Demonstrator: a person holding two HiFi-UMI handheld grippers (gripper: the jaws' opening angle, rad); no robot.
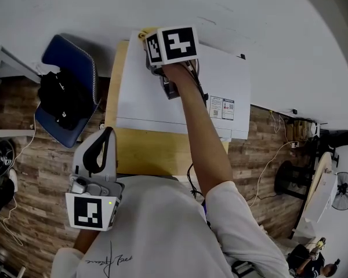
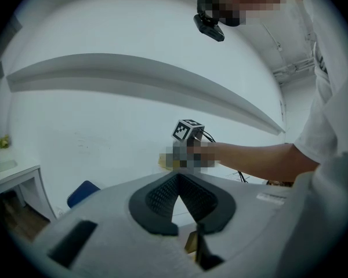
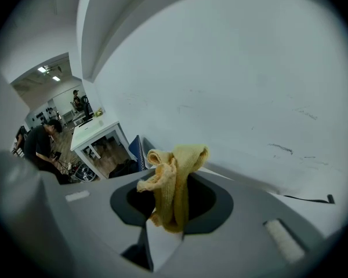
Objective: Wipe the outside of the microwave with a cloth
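A white box-shaped microwave (image 1: 156,100) takes up the far part of a light wooden desk (image 1: 148,152), close to the white wall (image 1: 249,16). Only its flat top shows from the head view, with a small printed sticker (image 1: 221,107) near its right edge. The door and the inside are out of sight.

The right tool (image 3: 171,198) is over the far-left corner of the microwave's top. Its jaws are closed on a crumpled yellow knitted cloth (image 3: 177,161), which bunches up past the jaw tips toward the wall. No view settles whether the cloth touches the microwave. The person's bare right forearm (image 1: 203,138) reaches across the microwave's top to this tool.

The left tool (image 2: 178,181) is held back off the desk's near-left corner, close to the person's white T-shirt (image 1: 156,230). Its jaw tips meet, with nothing between them.

Beyond the desk's left edge stands a blue chair (image 1: 78,59) with a black garment or bag (image 1: 64,100) on its seat, on a wood-plank floor (image 1: 40,167). A white side table (image 3: 95,129) stands further left. Beyond the desk's right edge a pale cable (image 1: 267,167) trails over the floor toward a black fan (image 1: 343,191). A dark cable (image 1: 191,181) hangs by the desk's near edge.
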